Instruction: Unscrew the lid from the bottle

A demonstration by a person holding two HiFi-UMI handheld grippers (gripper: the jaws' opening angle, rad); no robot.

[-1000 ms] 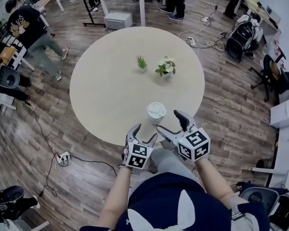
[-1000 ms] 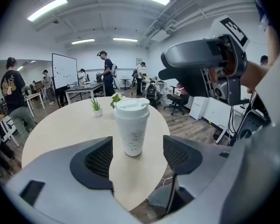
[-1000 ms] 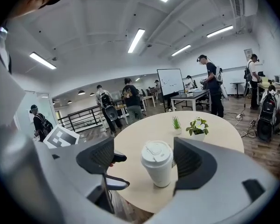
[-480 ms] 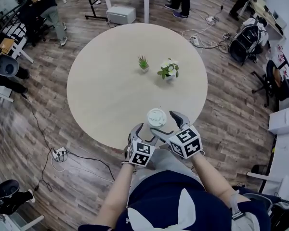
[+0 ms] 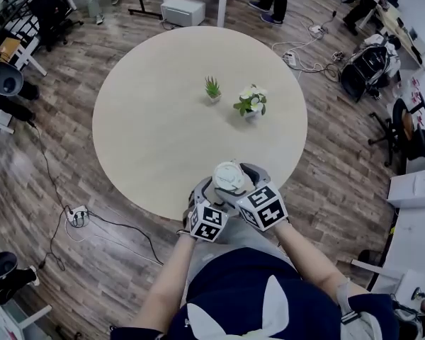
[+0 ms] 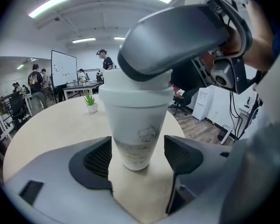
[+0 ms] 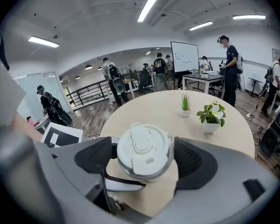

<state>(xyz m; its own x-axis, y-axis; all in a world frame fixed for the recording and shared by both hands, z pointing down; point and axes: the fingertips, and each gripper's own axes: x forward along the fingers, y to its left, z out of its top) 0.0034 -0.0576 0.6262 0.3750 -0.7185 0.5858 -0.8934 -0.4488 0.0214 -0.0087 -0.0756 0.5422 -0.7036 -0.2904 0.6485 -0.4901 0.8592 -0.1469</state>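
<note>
A white lidded cup (image 5: 229, 176) stands near the front edge of the round beige table (image 5: 163, 105). In the left gripper view its body (image 6: 137, 120) rises between the two dark pads of my left gripper (image 6: 137, 155). That gripper sits low at the cup's base; the left pad is right against the wall and the right pad stands clear of it. My right gripper (image 7: 144, 160) comes down from above with the white lid (image 7: 144, 149) between its pads. Its jaws are closing, with a thin gap still showing on the left side.
Two small potted plants, a green one (image 5: 212, 88) and a flowering one (image 5: 251, 102), stand near the table's middle, well beyond the cup. Round the table there are a wooden floor, cables (image 5: 78, 214), desks, chairs and people at the far side of the room.
Both grippers have moved in on the cup. The right one swung left from beside it to over the lid, and the left one slid forward round the base.
</note>
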